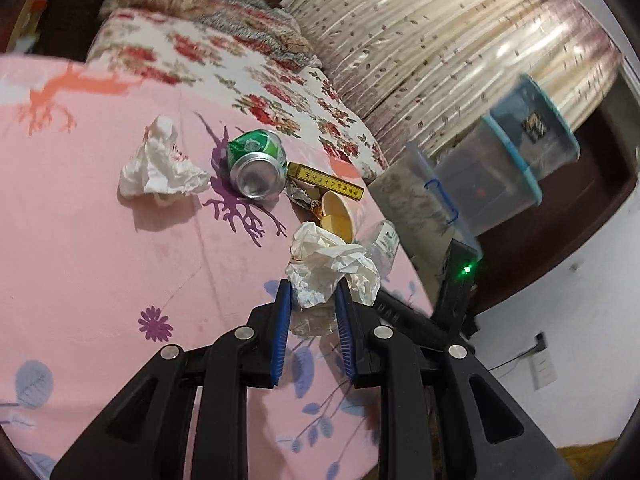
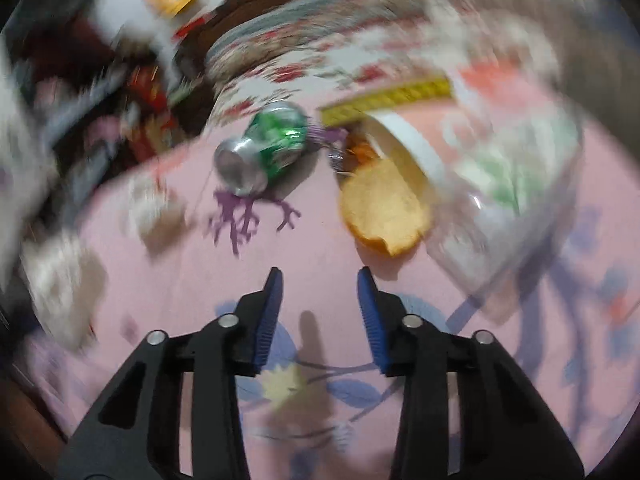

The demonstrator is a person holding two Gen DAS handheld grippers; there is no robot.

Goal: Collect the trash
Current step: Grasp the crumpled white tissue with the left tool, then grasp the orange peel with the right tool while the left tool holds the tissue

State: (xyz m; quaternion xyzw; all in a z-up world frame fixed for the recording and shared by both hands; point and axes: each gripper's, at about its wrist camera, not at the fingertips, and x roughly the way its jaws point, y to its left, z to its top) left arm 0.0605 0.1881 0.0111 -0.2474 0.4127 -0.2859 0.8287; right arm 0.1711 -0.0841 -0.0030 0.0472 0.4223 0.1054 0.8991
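My left gripper is shut on a crumpled wad of white paper and clear plastic, held above the pink bedsheet. Beyond it lie a crushed green can, a second crumpled white paper, a gold cigarette box, foil scraps and a tipped paper cup. In the blurred right wrist view, my right gripper hovers open over the sheet with nothing between its fingers. Ahead of it are the green can, the paper cup and a clear plastic wrapper.
A floral quilt and pillows lie at the head of the bed. Right of the bed edge stand clear plastic tubs with blue rims and a black device with a green light. Curtains hang behind.
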